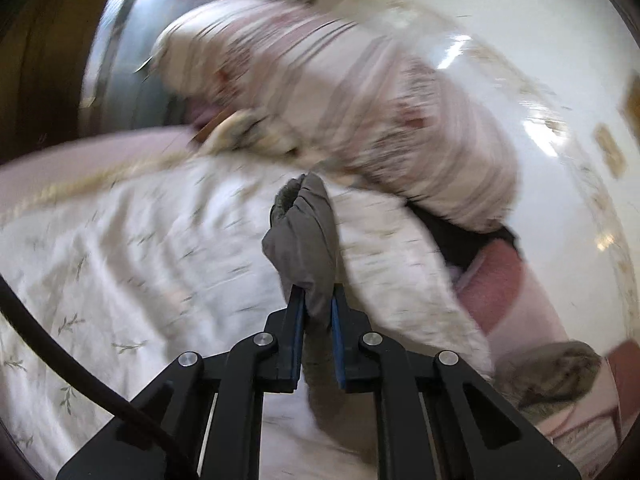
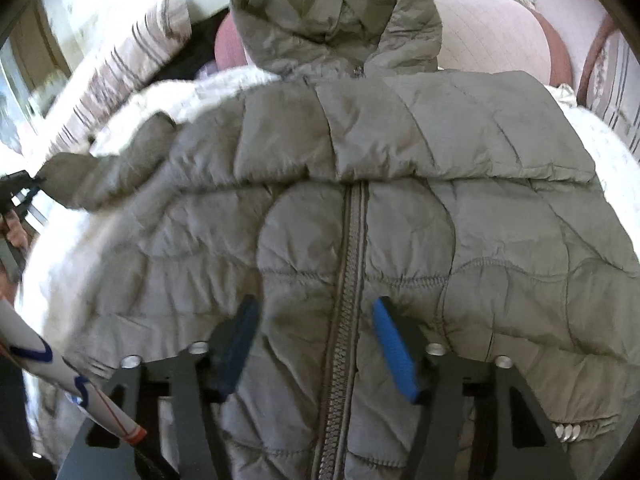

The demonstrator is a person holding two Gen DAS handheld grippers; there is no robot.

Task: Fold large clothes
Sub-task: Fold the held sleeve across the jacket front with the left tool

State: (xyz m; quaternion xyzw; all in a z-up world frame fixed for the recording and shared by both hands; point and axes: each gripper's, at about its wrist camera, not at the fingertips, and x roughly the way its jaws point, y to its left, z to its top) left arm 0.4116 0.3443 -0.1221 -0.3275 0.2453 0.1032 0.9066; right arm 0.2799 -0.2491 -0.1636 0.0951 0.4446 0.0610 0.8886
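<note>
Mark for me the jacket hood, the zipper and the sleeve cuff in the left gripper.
jacket hood (image 2: 336, 20), right wrist view, middle of hood.
zipper (image 2: 352, 256), right wrist view, mid-length of teeth.
sleeve cuff (image 1: 304, 236), left wrist view, fabric above the fingertips.

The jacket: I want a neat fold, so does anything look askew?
One sleeve is pulled out sideways, its cuff pinched in the left gripper. The rest of the jacket lies flat, zipped.

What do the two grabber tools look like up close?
Both are black, angular linkages with round silver pins and flat blue pads on the fingers. A thick black cable curves beside the left tool. The right tool has brighter blue pads. A white sleeve with blue and red markings shows nearby.
</note>
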